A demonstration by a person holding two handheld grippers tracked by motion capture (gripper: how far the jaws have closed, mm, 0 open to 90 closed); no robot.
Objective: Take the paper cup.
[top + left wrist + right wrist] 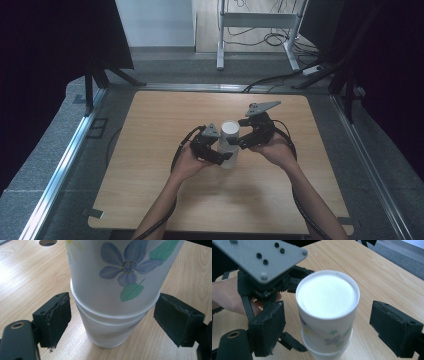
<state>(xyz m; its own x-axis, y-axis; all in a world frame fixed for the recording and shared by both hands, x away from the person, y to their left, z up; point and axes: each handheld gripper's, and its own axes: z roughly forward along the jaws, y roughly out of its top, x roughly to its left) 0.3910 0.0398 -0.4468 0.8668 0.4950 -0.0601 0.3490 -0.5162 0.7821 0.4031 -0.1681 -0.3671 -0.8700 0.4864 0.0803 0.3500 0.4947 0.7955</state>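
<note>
- Two paper cups, one nested in the other, stand near the middle of the table point(150, 130): a flowered top cup point(230, 131) seated in a plain bottom cup point(229, 159).
- The left gripper point(111, 320) brackets the bottom cup point(110, 332) just under the top cup's rim, jaws wide and clear of the paper on both sides.
- The right gripper point(337, 330) straddles the top cup point(327, 312) near its upper end, jaws likewise spread and not touching.
- Both cups look empty, so they should be very light and apt to tip or slide on the smooth wood at a slight nudge.
- Thin paper walls will likely dent under a hard squeeze; the rolled rim is the stiffest part.
- Best hold, by this view: pin the bottom cup low on its wall, take the top cup by its upper wall, and pull straight up, since nested cups tend to stick.
</note>
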